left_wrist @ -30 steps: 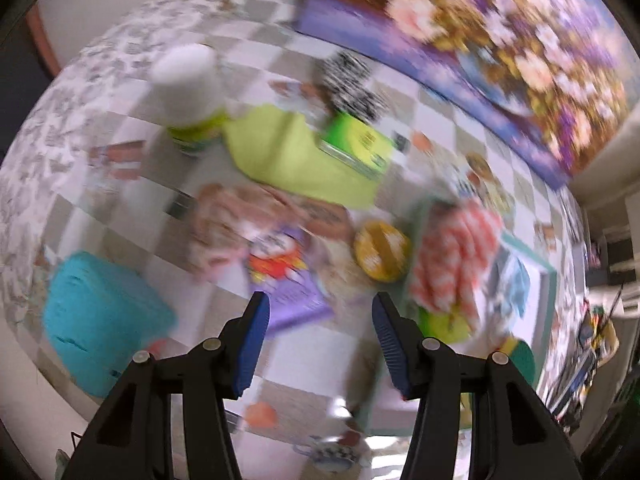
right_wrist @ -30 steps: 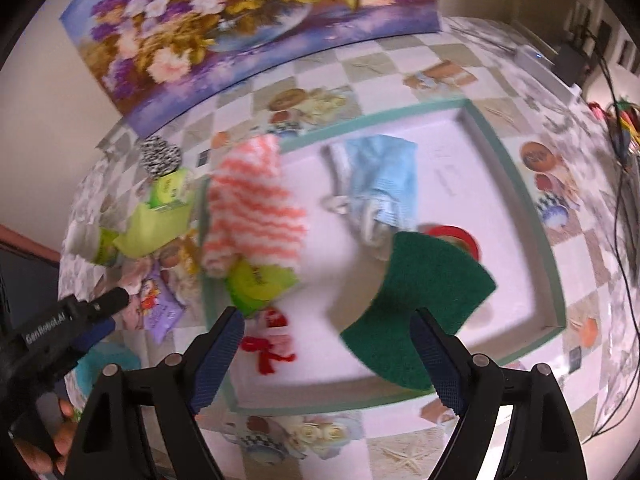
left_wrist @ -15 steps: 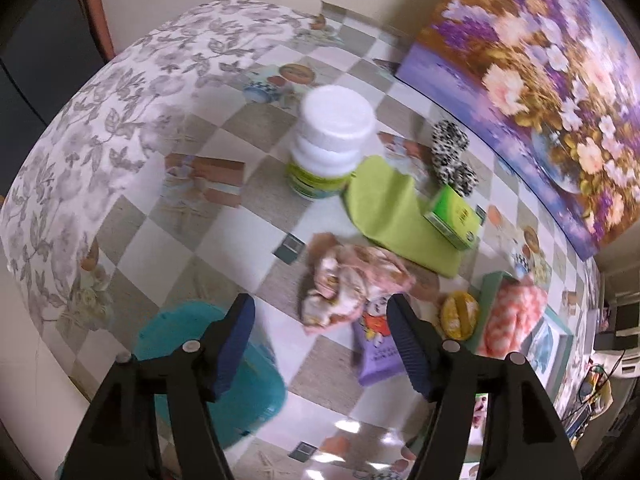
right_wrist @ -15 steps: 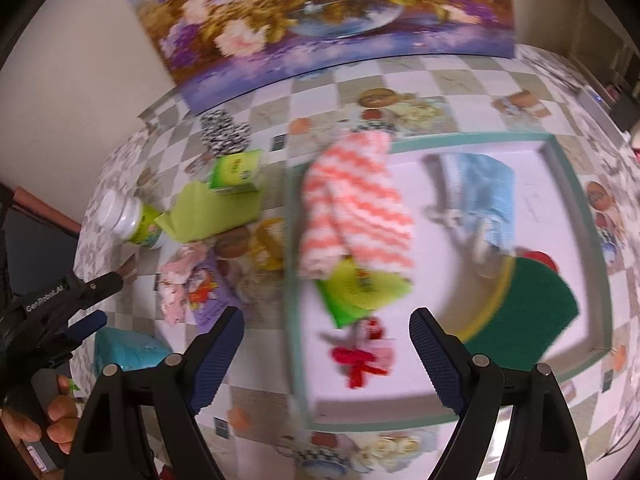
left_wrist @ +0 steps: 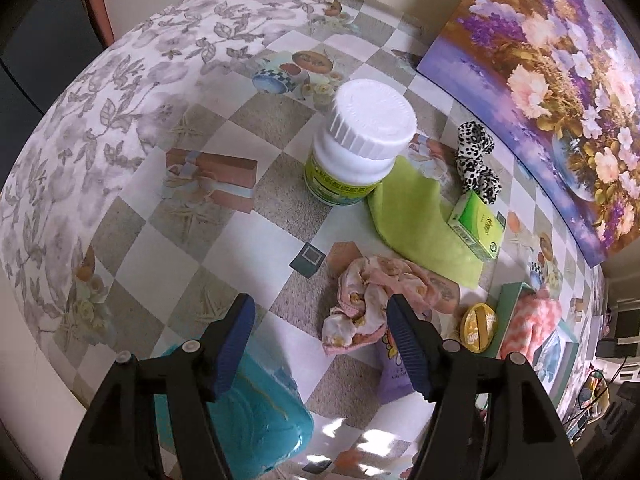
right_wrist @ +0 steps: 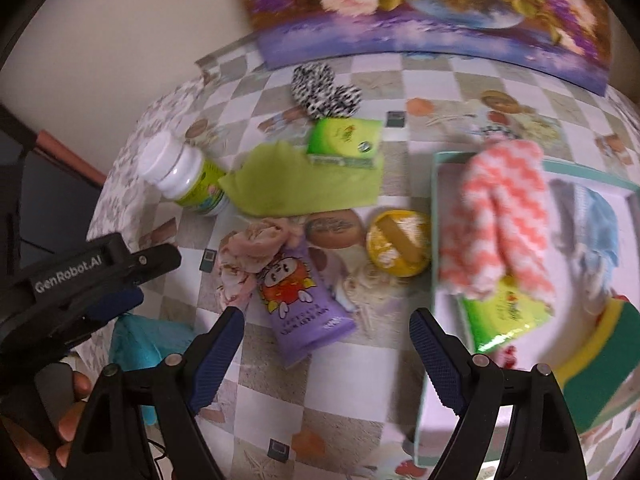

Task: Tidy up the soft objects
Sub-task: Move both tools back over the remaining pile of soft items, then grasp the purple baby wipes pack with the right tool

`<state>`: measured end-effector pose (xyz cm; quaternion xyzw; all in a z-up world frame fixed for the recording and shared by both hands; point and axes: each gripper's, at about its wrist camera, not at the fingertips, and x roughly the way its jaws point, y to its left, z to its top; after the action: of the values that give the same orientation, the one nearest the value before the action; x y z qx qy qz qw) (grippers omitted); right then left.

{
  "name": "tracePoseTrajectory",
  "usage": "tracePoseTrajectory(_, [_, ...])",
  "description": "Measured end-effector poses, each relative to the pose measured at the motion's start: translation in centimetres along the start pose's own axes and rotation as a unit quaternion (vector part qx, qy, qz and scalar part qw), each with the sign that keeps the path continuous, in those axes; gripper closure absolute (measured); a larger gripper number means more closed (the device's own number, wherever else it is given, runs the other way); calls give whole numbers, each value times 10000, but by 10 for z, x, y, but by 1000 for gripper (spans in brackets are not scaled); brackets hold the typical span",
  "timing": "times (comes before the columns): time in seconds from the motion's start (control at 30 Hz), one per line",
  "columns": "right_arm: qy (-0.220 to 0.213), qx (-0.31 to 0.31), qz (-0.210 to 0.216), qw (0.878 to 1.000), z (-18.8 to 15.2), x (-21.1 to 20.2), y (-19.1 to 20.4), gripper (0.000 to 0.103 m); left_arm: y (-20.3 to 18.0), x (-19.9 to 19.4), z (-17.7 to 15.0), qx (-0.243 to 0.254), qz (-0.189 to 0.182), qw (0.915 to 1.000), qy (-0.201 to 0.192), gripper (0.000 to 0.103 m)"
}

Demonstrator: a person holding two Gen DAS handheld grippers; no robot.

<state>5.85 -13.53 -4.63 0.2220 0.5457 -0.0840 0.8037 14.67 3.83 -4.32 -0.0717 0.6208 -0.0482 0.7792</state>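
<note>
Fingers of the left gripper stand wide and empty at the bottom of the frame, over the teal cloth and beside the crumpled pink cloth, likely lining up a pick. Right gripper, also empty and wide, hovers over the purple tube; the tray at right already holds the coral striped cloth.

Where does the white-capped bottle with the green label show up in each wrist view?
Left wrist view: the white-capped bottle stands upright at upper centre, its base touching the lime green cloth to its right.
Right wrist view: the bottle appears at middle left, tilted by the lens, at the cloth's left end.
Shared landmark: the small green box lying on that cloth.
</note>
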Motion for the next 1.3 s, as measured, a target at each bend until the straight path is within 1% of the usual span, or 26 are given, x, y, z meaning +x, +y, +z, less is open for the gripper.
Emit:
tracePoseTrajectory(0.17, [229, -167, -82, 9996, 2, 24, 8, 16, 1, 7, 6, -41, 35, 10000, 53, 33])
tracePoseTrajectory(0.33, [402, -166, -106, 9990, 5, 41, 9, 16, -1, 18, 11, -4, 64, 9998, 185, 33])
tracePoseTrajectory(0.4, [450, -190, -123, 9987, 6, 46, 10, 16, -2, 21, 14, -10, 59, 9997, 224, 33])
tracePoseTrajectory(0.6, [570, -255, -183, 9979, 10, 60, 13, 16, -4, 31, 20, 42, 223, 9994, 266, 33])
tracePoseTrajectory(0.7, [623, -268, -221, 9975, 13, 68, 14, 16, -3, 37, 21, 44, 249, 9992, 309, 33])
tracePoseTrajectory(0.87, [573, -359, -308, 9972, 19, 74, 22, 16, -3, 42, 25, 41, 271, 9991, 336, 33])
tracePoseTrajectory(0.93, [562, -465, -422, 9964, 20, 76, 26, 16, -3, 43, 25, 56, 258, 9991, 345, 33])
tracePoseTrajectory(1.07, [536, -674, -606, 9944, 17, 82, 39, 16, -4, 43, 24, 73, 255, 9990, 359, 33])
tracePoseTrajectory(1.17, [519, -752, -663, 9936, 15, 84, 44, 16, -5, 42, 23, 84, 253, 9990, 350, 33])
tracePoseTrajectory(1.2, [508, -774, -674, 9934, 14, 85, 45, 17, -5, 42, 23, 86, 260, 9990, 346, 33])
tracePoseTrajectory(1.3, [461, -799, -668, 9935, 11, 84, 48, 23, -6, 41, 22, 83, 228, 9991, 359, 33])
